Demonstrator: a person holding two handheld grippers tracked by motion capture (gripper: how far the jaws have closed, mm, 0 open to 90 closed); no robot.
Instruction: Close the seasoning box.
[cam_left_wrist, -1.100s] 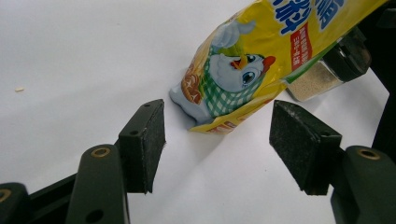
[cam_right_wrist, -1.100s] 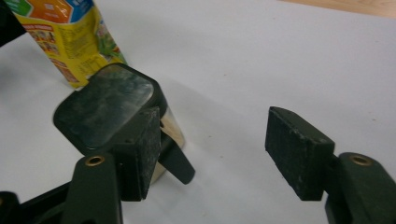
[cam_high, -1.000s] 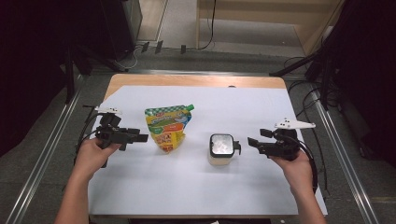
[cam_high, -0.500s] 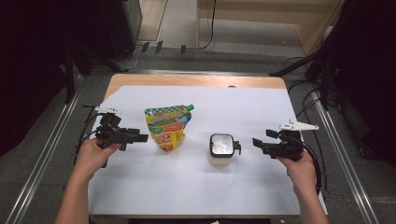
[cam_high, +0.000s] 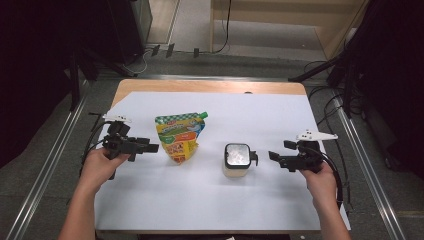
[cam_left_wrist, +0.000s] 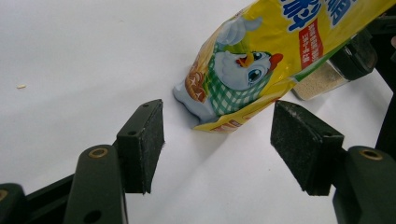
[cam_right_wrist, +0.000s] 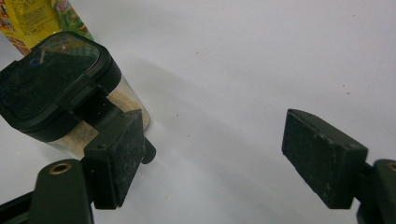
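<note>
I see a wooden table (cam_high: 210, 86) under a white sheet (cam_high: 260, 115), grey floor (cam_high: 45, 165) around it, cables (cam_high: 325, 95) trailing right, dark surroundings.

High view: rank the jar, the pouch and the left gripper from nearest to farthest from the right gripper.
1. Jar: black lid, just left of the right gripper, whose jaws have just been opening with nothing between them.
2. Pouch: yellow, lying left of the jar, mid-table.
3. Left gripper: far left, beyond the pouch.

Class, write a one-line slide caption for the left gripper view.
Open left tool faces a yellow plastic pouch lying on the white table.
</note>
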